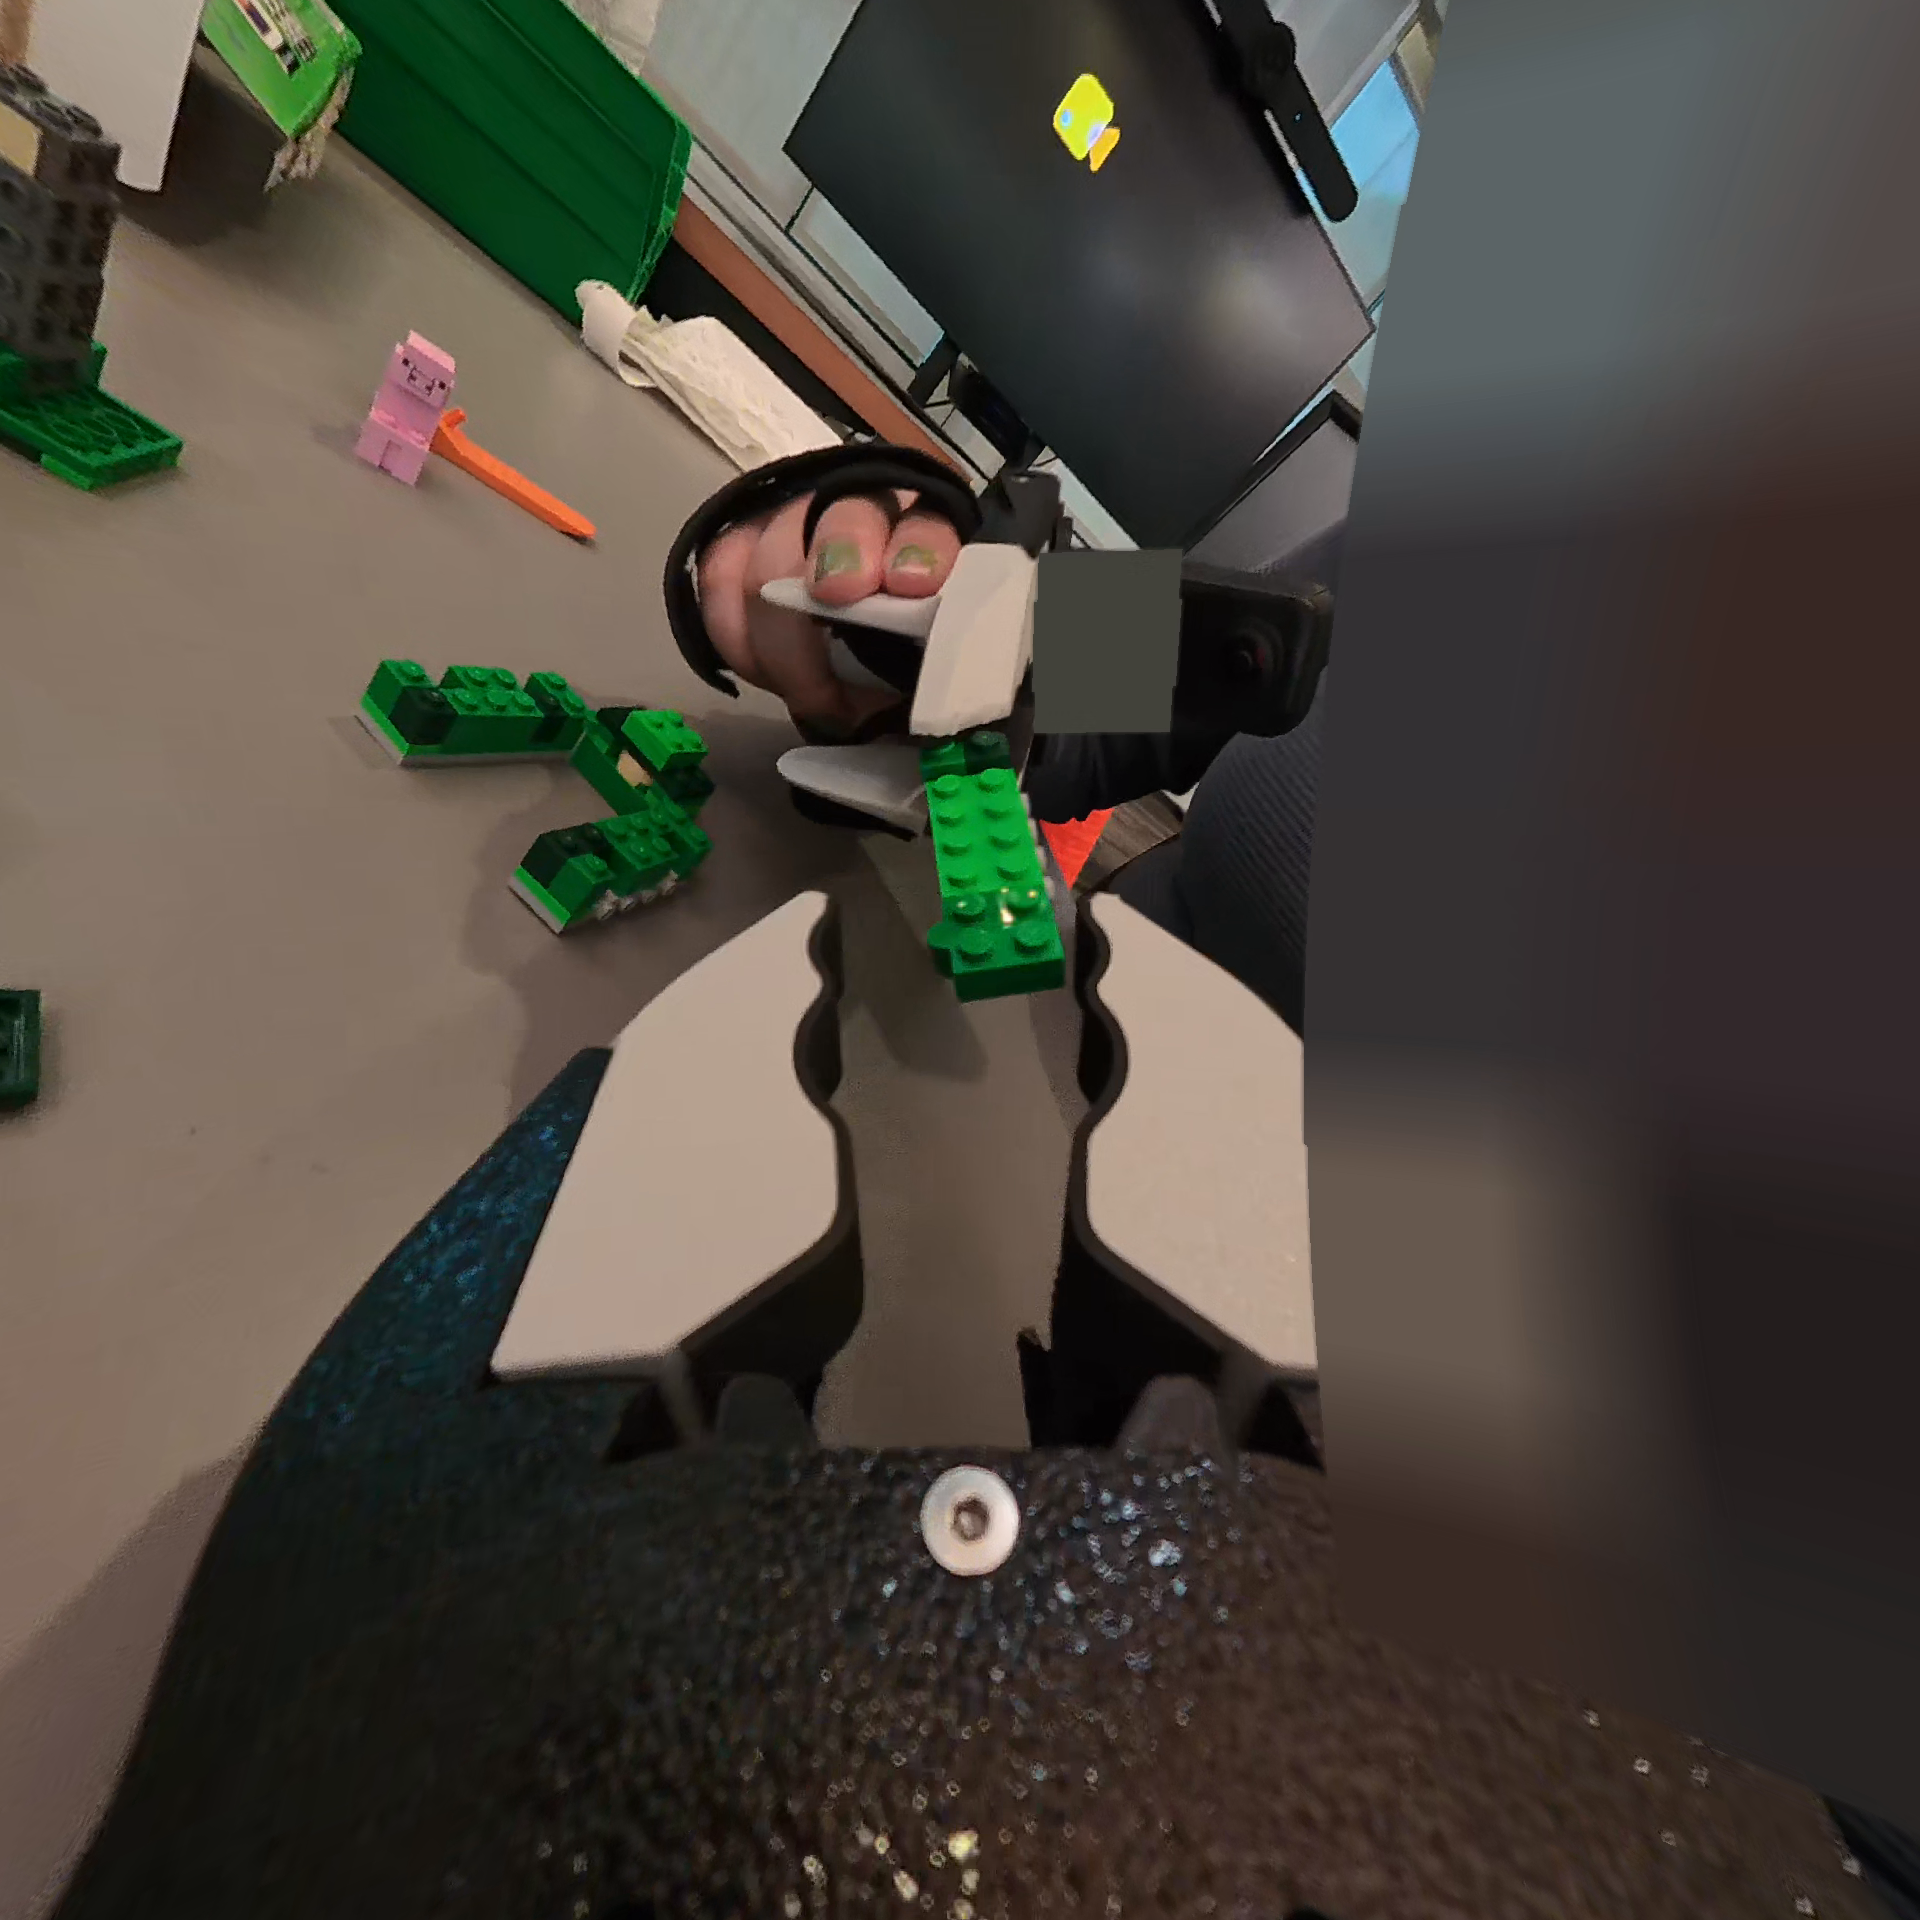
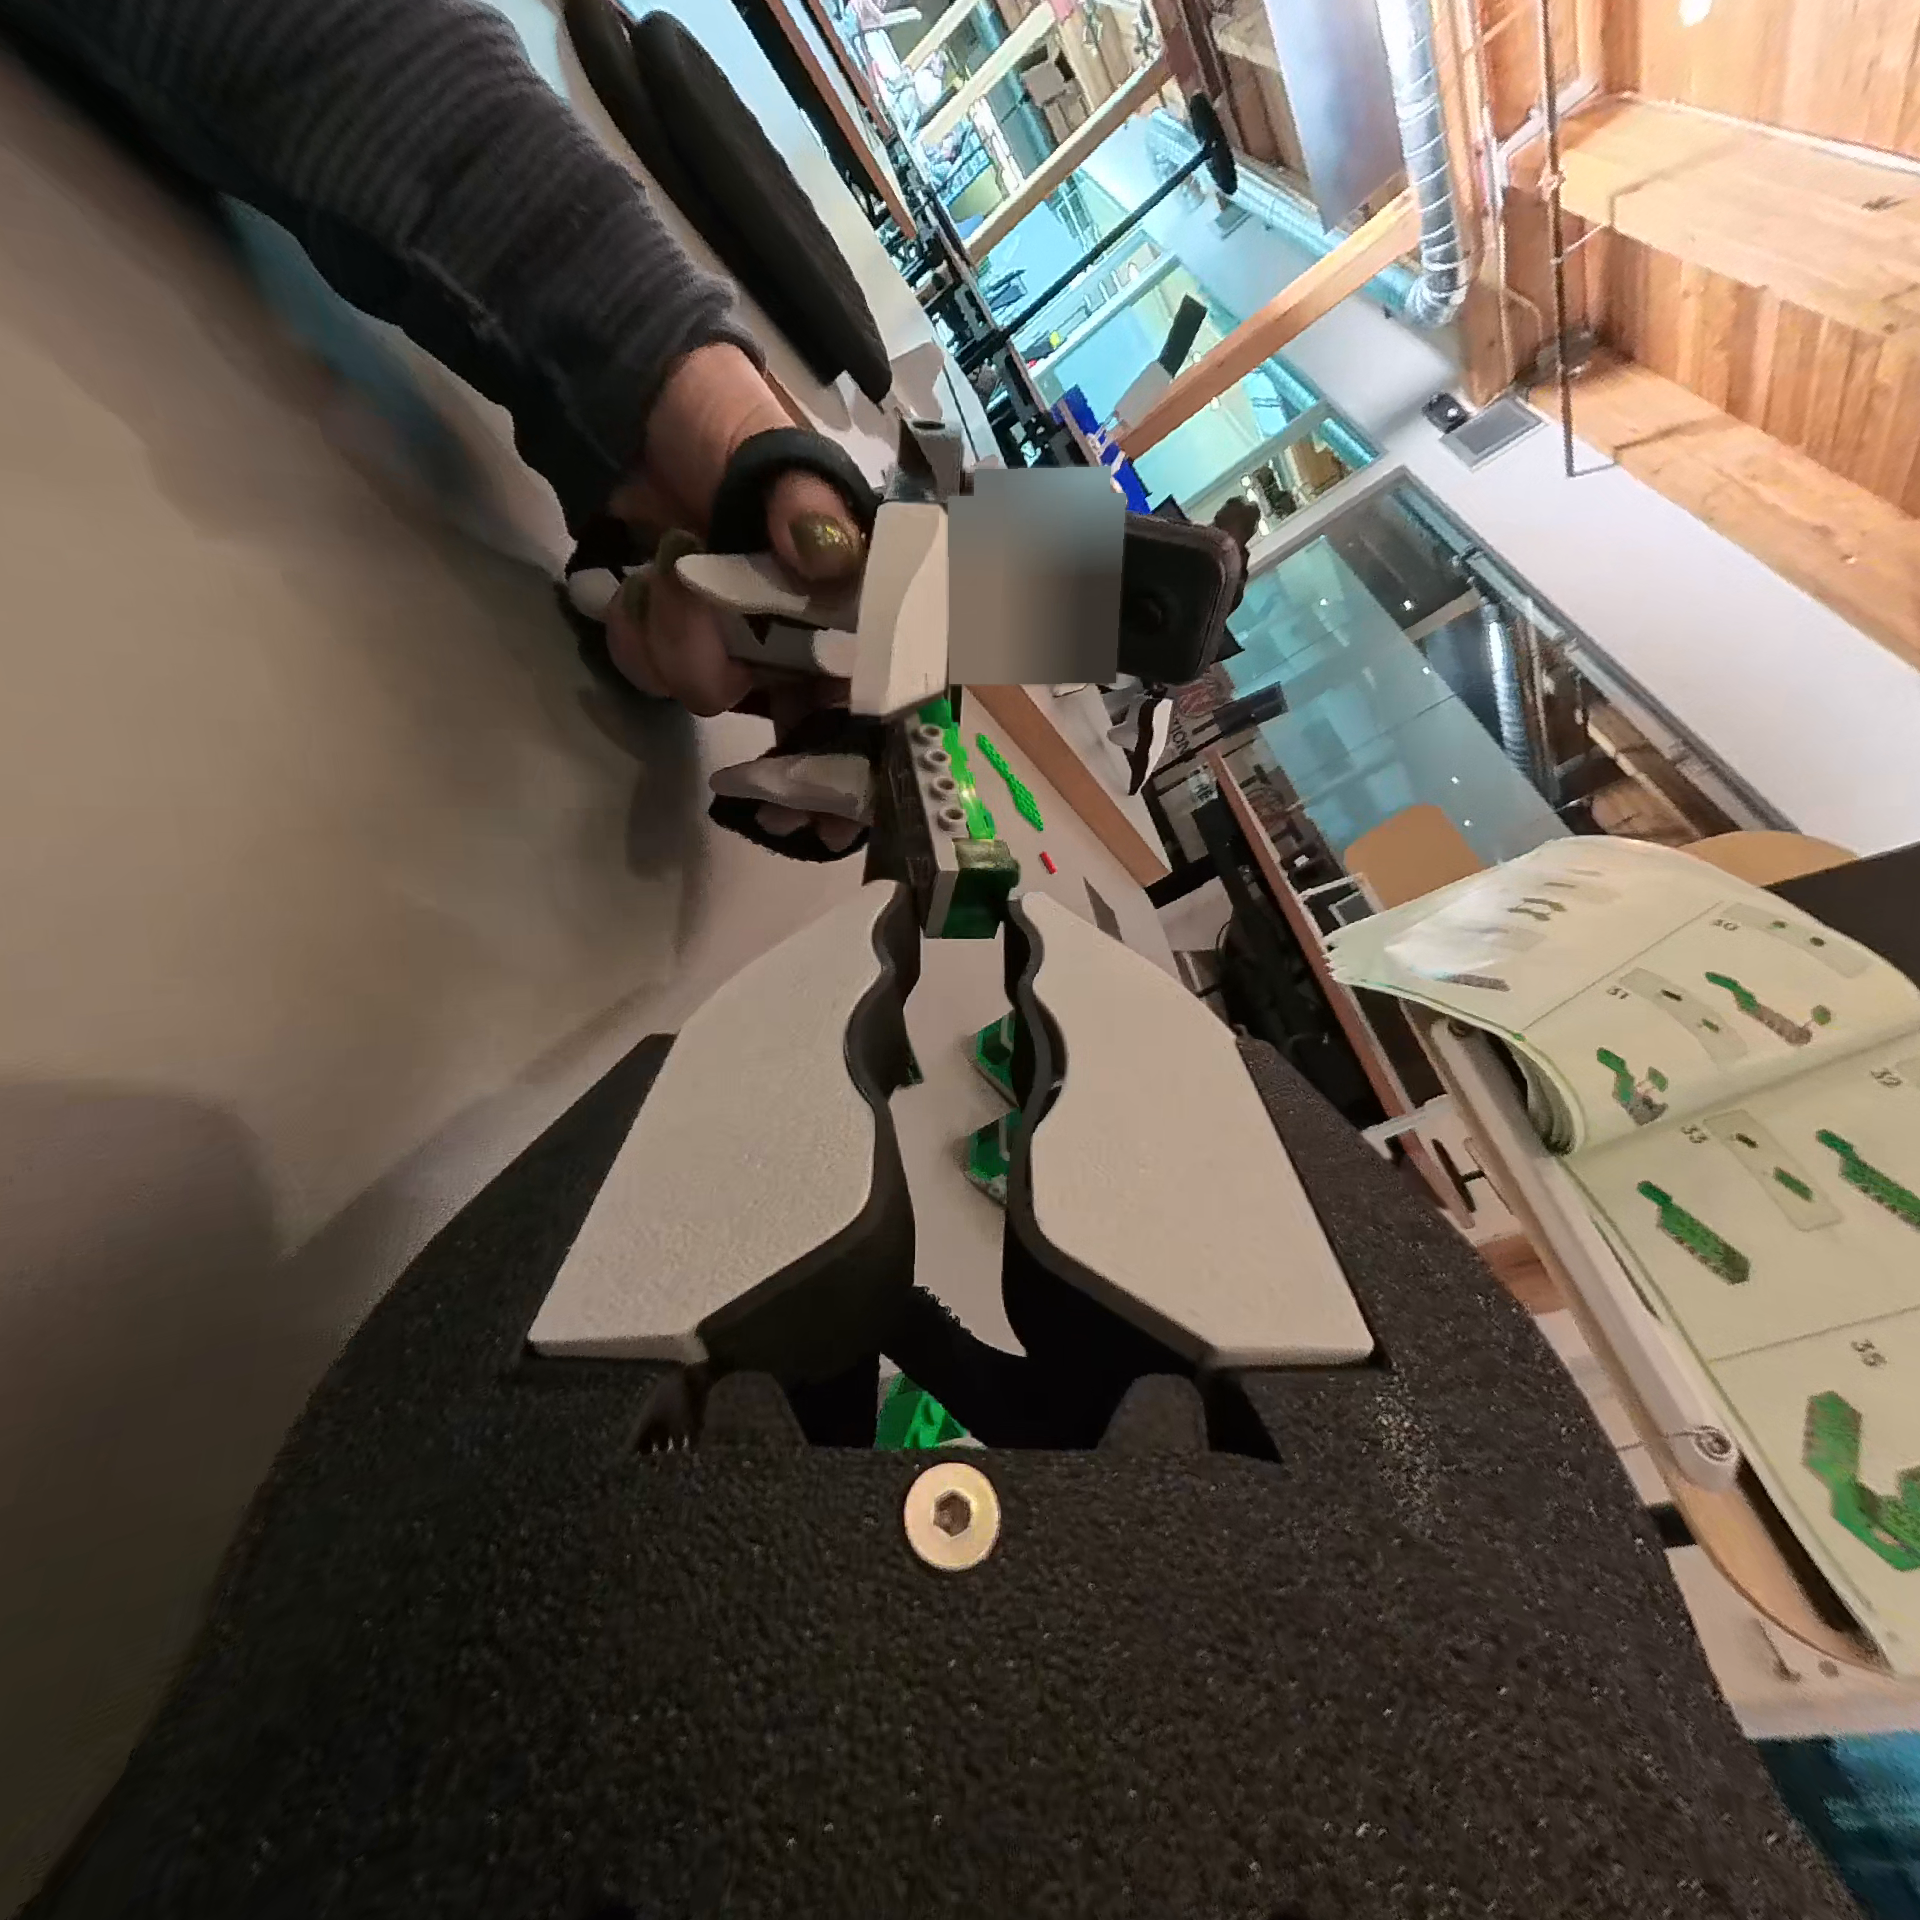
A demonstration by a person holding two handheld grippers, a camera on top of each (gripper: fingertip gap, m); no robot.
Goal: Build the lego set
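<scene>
A long green Lego plate assembly [image 1: 992, 862] with a grey stud strip along one side [image 2: 940, 790] hangs in the air between both grippers. My right gripper [image 2: 961, 914] is shut on one end of it. In the left wrist view its white fingers [image 1: 977, 644] clamp the far end. My left gripper [image 1: 956, 914] is open, its jaws on either side of the near end without squeezing it. A curved green Lego assembly [image 1: 551, 790] lies on the grey table [image 1: 260, 1143] to the left.
A pink pig figure [image 1: 405, 416], an orange brick separator [image 1: 509, 478], a dark grey tower on a green plate [image 1: 62, 312], a green box [image 1: 520, 135] and a monitor [image 1: 1081, 260] stand beyond. The open instruction booklet [image 2: 1714, 1143] is at right, and loose green pieces [image 2: 1013, 790] lie on the table. Less than 4 cm separates the two grippers' tips.
</scene>
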